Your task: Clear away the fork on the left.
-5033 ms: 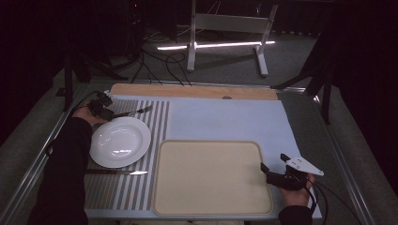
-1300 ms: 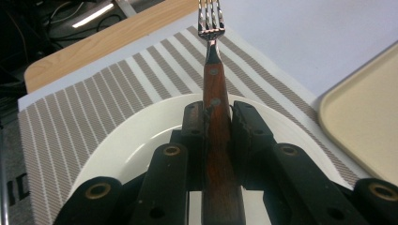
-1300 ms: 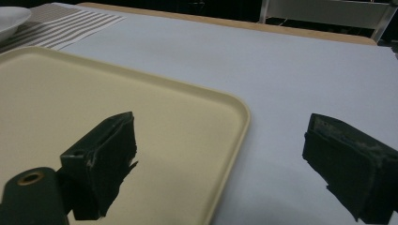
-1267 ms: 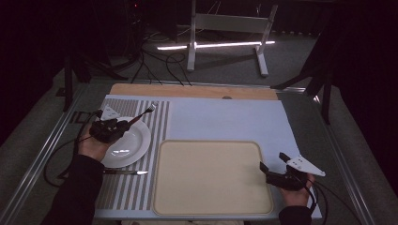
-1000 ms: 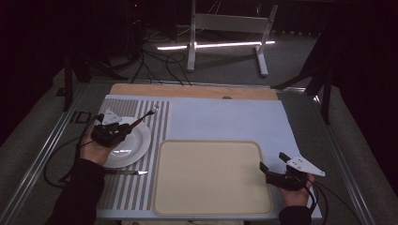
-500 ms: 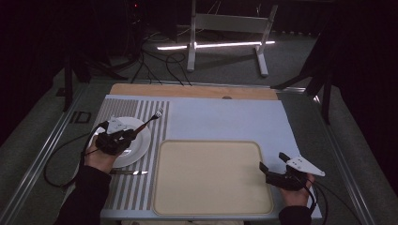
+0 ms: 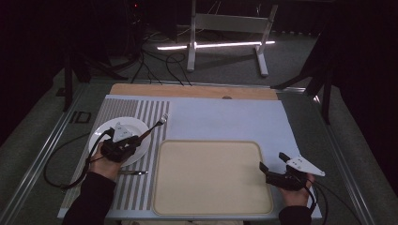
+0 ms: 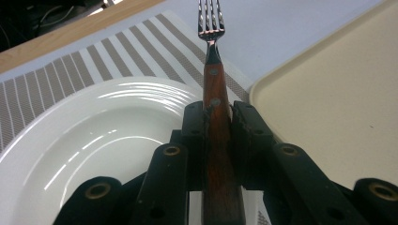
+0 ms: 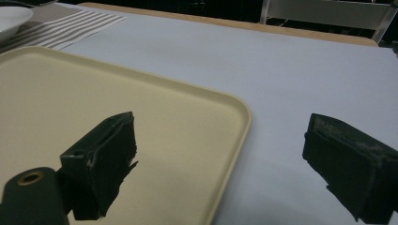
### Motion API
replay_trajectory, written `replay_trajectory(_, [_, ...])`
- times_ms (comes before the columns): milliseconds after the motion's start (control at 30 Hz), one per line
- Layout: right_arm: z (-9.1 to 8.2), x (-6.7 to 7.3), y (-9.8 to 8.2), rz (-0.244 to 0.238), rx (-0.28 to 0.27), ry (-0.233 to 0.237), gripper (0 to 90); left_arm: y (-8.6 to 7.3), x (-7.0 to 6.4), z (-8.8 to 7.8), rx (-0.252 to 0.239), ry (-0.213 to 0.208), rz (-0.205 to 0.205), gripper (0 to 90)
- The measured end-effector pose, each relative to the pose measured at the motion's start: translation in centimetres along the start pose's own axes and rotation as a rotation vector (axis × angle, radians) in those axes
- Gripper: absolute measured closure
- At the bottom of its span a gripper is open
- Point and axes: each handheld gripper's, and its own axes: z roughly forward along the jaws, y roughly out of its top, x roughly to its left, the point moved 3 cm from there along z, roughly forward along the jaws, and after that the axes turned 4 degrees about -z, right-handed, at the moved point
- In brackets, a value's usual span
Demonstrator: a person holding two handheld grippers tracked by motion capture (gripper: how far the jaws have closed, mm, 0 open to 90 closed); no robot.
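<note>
high view: a person sits at a table with a gripper in each hand. the left gripper [image 7: 141, 138] is closed on a wooden-handled fork [image 7: 156, 125], held above the right edge of a white plate [image 7: 104, 129] that rests on a striped placemat [image 7: 148, 112]; the fork's tines point up and to the right. a knife [image 7: 133, 172] lies on the placemat just below the plate. the beige tray [image 7: 211, 178] beside the placemat has nothing on it. the right gripper [image 7: 271, 165] rests at the tray's right edge, jaws apart, holding nothing. left gripper view: the jaws pinch the fork's [image 8: 213, 93] brown handle, tines aimed ahead over the placemat; the plate [image 8: 94, 136] below has nothing in it. right gripper view: the gripper's [image 9: 220, 159] wide-open jaws straddle the tray's [image 9: 141, 117] rim. judging from this, the fork is lifted but not yet set down; the knife and plate seem untouched.
</note>
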Motion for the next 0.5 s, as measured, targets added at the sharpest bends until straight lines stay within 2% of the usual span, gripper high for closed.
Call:
replay_trajectory(233, [0.0,0.0,0.0,0.001,0.002,0.002,9.7,-0.8,-0.6,-0.5,0.001,0.020,-0.009,76.8])
replay_trajectory(500, [0.1,0.0,0.0,0.001,0.004,0.003,9.7,-1.9,-1.7,-1.6,-0.015,0.017,-0.029,76.8])
